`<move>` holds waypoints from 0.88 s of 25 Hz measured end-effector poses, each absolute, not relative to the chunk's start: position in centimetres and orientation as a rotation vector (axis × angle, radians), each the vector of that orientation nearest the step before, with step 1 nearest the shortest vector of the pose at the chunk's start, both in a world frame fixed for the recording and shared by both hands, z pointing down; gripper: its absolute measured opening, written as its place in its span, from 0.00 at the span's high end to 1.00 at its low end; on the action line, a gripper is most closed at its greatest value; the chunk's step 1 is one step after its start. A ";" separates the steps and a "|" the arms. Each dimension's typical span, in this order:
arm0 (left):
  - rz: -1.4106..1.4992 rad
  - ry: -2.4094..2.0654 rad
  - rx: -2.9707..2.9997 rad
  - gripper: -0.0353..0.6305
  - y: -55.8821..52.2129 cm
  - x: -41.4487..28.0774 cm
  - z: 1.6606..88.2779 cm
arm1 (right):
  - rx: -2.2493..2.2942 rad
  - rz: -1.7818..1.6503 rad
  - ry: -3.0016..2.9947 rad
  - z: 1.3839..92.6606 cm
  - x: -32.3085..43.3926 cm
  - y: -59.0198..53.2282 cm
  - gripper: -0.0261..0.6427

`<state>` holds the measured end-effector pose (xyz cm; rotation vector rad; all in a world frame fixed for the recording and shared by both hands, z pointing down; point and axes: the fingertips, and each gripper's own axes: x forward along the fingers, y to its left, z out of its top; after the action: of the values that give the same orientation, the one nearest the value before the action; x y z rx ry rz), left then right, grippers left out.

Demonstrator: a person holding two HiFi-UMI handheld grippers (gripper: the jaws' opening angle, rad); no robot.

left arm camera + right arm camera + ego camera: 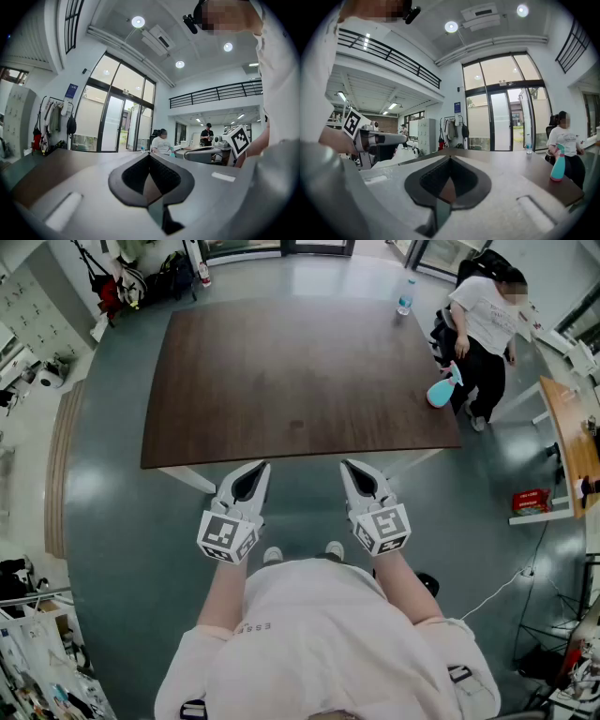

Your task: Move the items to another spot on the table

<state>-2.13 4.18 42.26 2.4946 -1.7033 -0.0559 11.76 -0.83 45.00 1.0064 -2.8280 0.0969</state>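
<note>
The dark brown table [281,371] carries two items: a clear water bottle [405,296] at its far right corner and a light blue spray bottle [442,390] at its right edge. My left gripper [260,466] and right gripper [349,465] hang side by side just short of the table's near edge. Both are shut with nothing in them. In the right gripper view the shut jaws [450,159] point over the tabletop, with the spray bottle [558,164] far right and the water bottle [528,147] beyond. The left gripper view shows its jaws [150,155] closed.
A person in a white shirt [483,324] stands by the table's right side, close to the spray bottle. A second wooden table [572,442] stands at the far right, with a red box [532,500] on the floor. Bags and coats [141,277] hang at the back left.
</note>
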 end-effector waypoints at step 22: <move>-0.107 -1.659 2.461 0.94 5.5 -6.8 42.9 | 1.142 0.177 -2.791 45.7 9.8 0.5 0.98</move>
<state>-6.83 5.53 42.93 2.4605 -1.6590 -0.1071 9.81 0.47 45.74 1.1424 -2.7914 0.1775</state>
